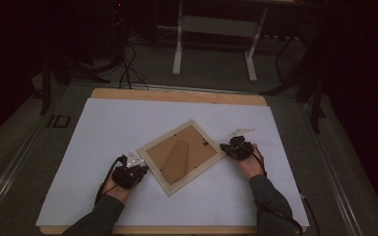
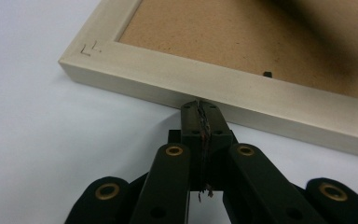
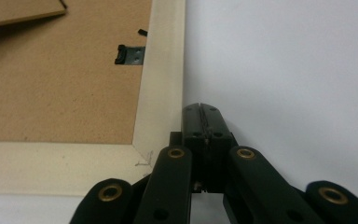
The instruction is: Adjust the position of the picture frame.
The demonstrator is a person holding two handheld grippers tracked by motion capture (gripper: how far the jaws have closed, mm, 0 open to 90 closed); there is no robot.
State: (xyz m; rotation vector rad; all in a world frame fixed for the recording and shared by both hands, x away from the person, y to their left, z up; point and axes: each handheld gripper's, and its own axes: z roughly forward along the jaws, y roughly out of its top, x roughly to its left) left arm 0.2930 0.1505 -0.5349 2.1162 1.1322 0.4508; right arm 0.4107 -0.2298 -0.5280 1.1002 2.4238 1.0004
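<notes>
Covering most of the wooden surface (image 1: 177,95) is a white sheet (image 1: 103,128), with bare wood showing along the far and near edges. Around it the room is dark: grey floor, a pale metal stand (image 1: 216,29) beyond the far edge, black cables (image 1: 128,69) trailing on the floor to the left of that stand, and dark legs at either side.

On the sheet, near its middle and turned at an angle like a diamond, a picture frame (image 1: 182,156) lies face down. Its cream wooden border surrounds a brown backing board (image 2: 242,37), and a lighter brown easel flap (image 1: 177,160) lies flat along the board. In the right gripper view a small dark metal clip (image 3: 130,54) sits at the inner edge of the border.

The left gripper (image 1: 133,173) rests low on the sheet at the frame's near-left side; in the left gripper view its jaws are pressed together, pinching nothing, with their tip touching or just short of the frame's outer edge. The right gripper (image 1: 235,147) sits at the frame's right corner; in the right gripper view its jaws are likewise pressed together and empty, lying just beside the border's outer edge near the corner. Nothing else stands on the sheet between the two grippers and the frame. Dark sleeves come in from the bottom edge.
</notes>
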